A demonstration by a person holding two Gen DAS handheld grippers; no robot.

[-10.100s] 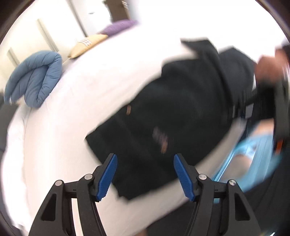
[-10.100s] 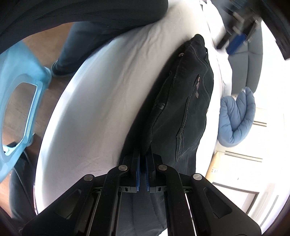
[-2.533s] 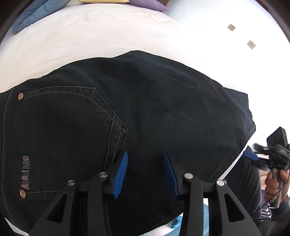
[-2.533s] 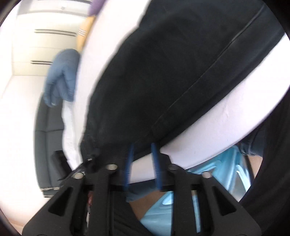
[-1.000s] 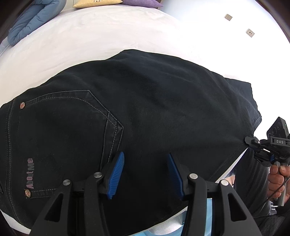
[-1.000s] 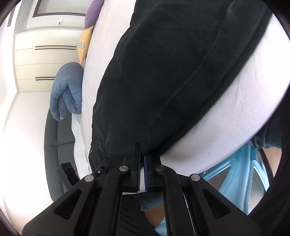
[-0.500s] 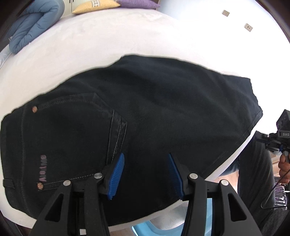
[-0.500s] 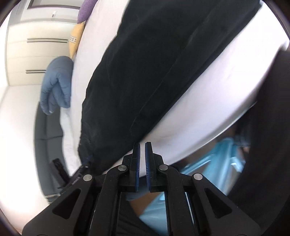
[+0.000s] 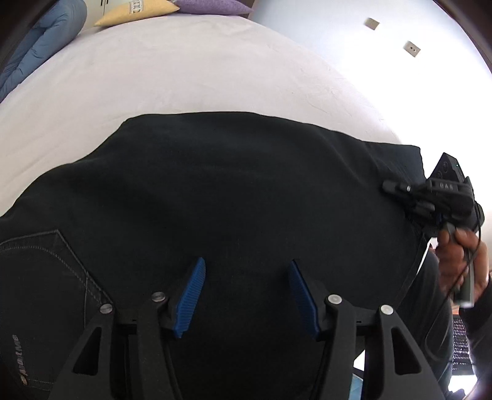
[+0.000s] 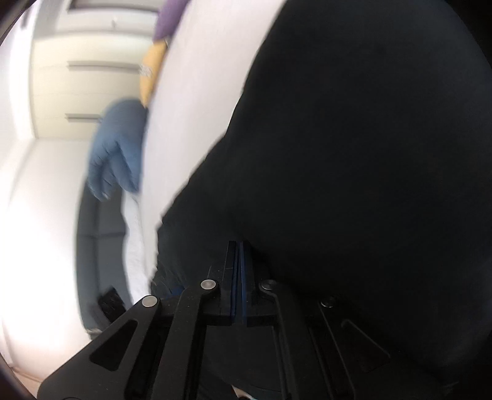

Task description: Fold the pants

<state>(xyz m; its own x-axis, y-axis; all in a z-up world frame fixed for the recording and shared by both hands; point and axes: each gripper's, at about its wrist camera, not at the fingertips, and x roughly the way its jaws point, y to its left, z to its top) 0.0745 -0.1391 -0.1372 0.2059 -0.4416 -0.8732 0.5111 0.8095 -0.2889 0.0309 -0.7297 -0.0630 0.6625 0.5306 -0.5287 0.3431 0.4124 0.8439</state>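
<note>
A: Left wrist view: the black pants (image 9: 233,197) lie flat on the white bed (image 9: 172,70), filling the lower half of the frame. Their long axis runs from 9 o'clock to 3 o'clock, with the stitched back pocket (image 9: 46,277) and waist end at 8 o'clock and the far end at 3 o'clock.

B: And the left gripper (image 9: 246,292)?

A: Released, its blue pads (image 9: 189,295) spread wide above the dark cloth with nothing between them.

B: The right gripper (image 9: 430,197)?

A: It sits at 3 o'clock by the pants' far edge, held by a hand (image 9: 461,261). In the right wrist view, its fingers (image 10: 239,277) are pressed together, and black fabric crowds round them. That picture is blurred, so I cannot tell whether cloth is pinched between them.

B: What else is around?

A: A blue folded duvet (image 9: 37,46) at 10 o'clock, a yellow pillow (image 9: 135,12) and a purple pillow (image 9: 212,6) at 12 o'clock, all well apart from the pants.
</note>
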